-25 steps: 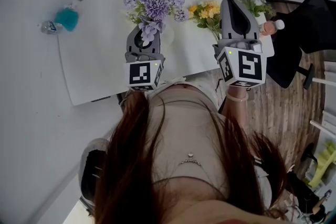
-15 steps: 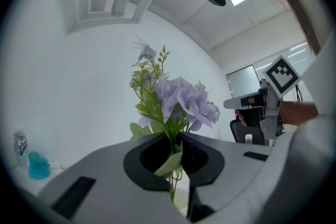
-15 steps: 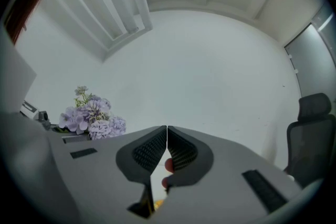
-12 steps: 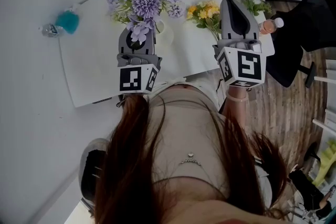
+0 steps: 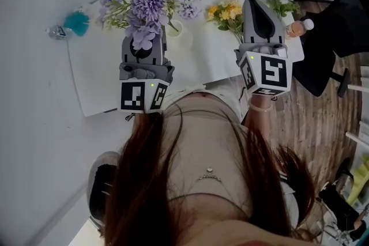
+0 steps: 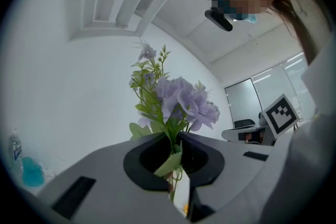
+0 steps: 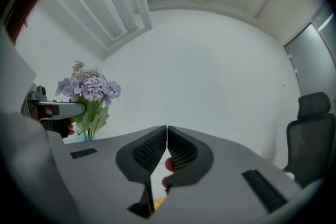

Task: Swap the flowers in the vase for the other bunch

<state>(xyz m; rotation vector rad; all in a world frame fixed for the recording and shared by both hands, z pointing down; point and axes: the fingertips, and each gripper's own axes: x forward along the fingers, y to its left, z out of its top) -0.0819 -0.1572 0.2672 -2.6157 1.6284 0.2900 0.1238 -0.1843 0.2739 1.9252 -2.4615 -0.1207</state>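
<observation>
A white table (image 5: 109, 78) filled the head view, seen steeply from above over the person's hair. Above its middle hung the purple bunch (image 5: 147, 0), the largest thing on show. My left gripper (image 6: 176, 157) was clamped on its stems: in the left gripper view they passed between the jaws with the blooms standing roughly upright above them. I could not see the stem ends. My right gripper (image 7: 166, 136) had its jaws pressed together on nothing, with only fingertips (image 7: 169, 165) of the hand that held it showing behind the gap.

The yellow bunch (image 5: 226, 12) lay on the table just beside the right gripper, on its left in the head view. Its blooms pointed away from the person and its stems ran back under that gripper. The small white vase (image 5: 175, 29) stood between the two bunches, just right of the left gripper. I judged the right gripper far the nearer to the yellow bunch, so picking it up would fall to that hand.
</observation>
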